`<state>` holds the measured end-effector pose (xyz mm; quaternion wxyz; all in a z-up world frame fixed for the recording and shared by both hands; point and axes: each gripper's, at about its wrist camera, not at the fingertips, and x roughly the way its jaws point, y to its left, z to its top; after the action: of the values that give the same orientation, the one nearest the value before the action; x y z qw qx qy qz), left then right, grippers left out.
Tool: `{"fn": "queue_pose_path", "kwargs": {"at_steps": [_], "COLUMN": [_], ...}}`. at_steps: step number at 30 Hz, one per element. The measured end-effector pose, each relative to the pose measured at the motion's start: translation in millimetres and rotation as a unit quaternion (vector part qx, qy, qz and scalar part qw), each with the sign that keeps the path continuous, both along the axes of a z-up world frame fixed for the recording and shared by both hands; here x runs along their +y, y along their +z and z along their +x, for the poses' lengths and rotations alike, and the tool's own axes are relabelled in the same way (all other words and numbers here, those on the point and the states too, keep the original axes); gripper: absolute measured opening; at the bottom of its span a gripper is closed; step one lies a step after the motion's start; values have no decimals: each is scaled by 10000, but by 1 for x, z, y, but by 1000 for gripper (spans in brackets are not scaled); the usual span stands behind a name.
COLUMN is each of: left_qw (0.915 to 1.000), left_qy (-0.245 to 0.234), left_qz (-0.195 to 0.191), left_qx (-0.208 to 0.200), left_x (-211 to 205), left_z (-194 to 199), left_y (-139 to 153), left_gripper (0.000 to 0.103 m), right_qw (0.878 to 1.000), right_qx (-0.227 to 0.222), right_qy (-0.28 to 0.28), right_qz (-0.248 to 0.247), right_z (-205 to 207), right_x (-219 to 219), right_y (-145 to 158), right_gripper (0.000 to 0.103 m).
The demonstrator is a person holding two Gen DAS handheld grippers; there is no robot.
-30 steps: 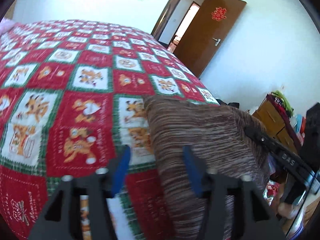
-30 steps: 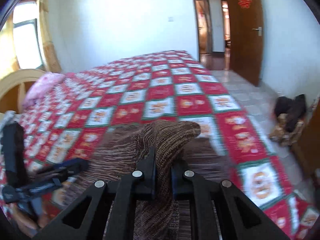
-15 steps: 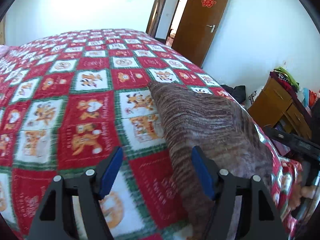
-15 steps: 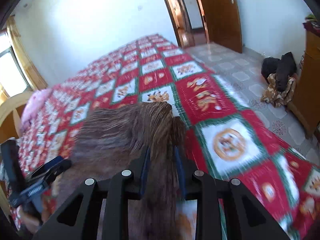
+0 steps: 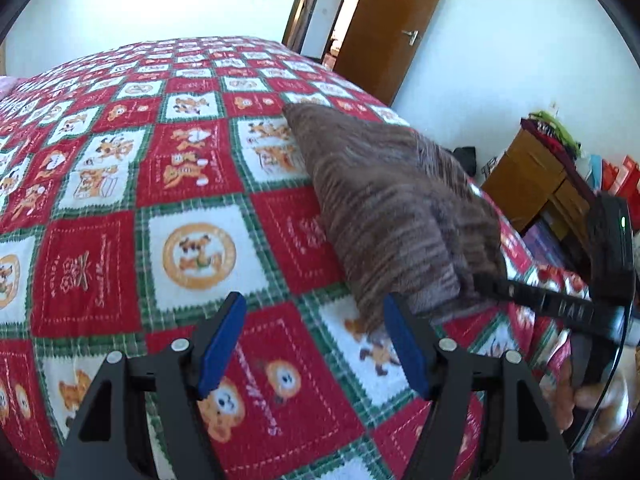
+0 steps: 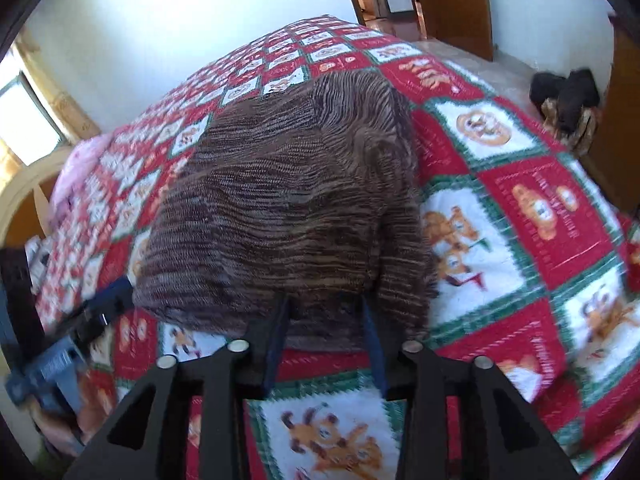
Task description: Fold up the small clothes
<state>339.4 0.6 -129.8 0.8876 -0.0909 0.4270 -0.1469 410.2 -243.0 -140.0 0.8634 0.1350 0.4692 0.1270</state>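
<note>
A brown striped knit garment (image 5: 392,200) lies folded on the red, green and white quilt (image 5: 96,272) of a bed. My left gripper (image 5: 313,300) hangs open over the quilt just left of the garment's near corner, with nothing between its blue pads. In the right wrist view the garment (image 6: 288,200) fills the middle. My right gripper (image 6: 325,304) is at its near edge with the jaws opening; the hem lies between the fingertips, and the pads stand off it. The left gripper (image 6: 100,304) shows blurred at the left there.
A pink pillow (image 6: 76,168) sits at the bed's far left by a window (image 6: 28,120). The bed edge drops to a tiled floor with a dark clothes pile (image 6: 568,100). A wooden cabinet (image 5: 524,184) and a brown door (image 5: 392,28) stand to the right.
My right gripper was shut on a raised fold of the garment; its jaws have spread and the fold now lies flat. Both grippers drew back toward the bed's near edge.
</note>
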Motion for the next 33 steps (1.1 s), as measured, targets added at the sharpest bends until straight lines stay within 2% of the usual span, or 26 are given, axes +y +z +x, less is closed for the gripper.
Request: {"fn": "queue_pose_path", "kwargs": {"at_steps": [4,5,6,9,13,16,19,22,25,28,31,33], "left_qw": [9998,9998,9998,9998,9995,9997,9999,9999,9994,9992,9988,9989], "left_qy": [83,87,87,98,112,60,-12,-85,-103,39,279,375], "left_qz": [-150,-135,-112,-111,-250,-243,-115,14,-5,16,124,257], "left_qx": [117,123,116,107,124,14,-33,-100,-333,-400,-377,-137], "left_x": [1,0,0,2,9,6,-8,-18,-24,-34,-48,-56], "left_z": [2,2,2,0,3,10,21,29,37,56,79,97], "left_y": [-2,-2,-2,-2,2,12,18,25,36,42,40,26], "left_gripper": [73,73,73,73,73,73,73,73,73,73,73,73], "right_qw": [9985,9991,9999,9997,9976,9918,9925,9941,9948,9917,9926,9934], "right_qx": [45,12,-10,-14,-175,-73,104,187,-507,-929,-954,-874], "right_qy": [-163,-115,-36,245,334,448,590,458,-5,-123,-17,42], "right_qz": [518,396,136,-27,-585,-1198,-1062,-966,-884,-885,-755,-745], "right_z": [12,11,10,4,-9,-7,-2,-5,-18,-10,22,41], "right_x": [-2,1,5,8,-4,-9,-14,-25,-39,-37,-22,-14], "right_y": [-5,-4,-4,0,19,19,8,17,48,67,65,54], "right_gripper": [52,43,20,17,16,16,23,31,31,31,31,31]}}
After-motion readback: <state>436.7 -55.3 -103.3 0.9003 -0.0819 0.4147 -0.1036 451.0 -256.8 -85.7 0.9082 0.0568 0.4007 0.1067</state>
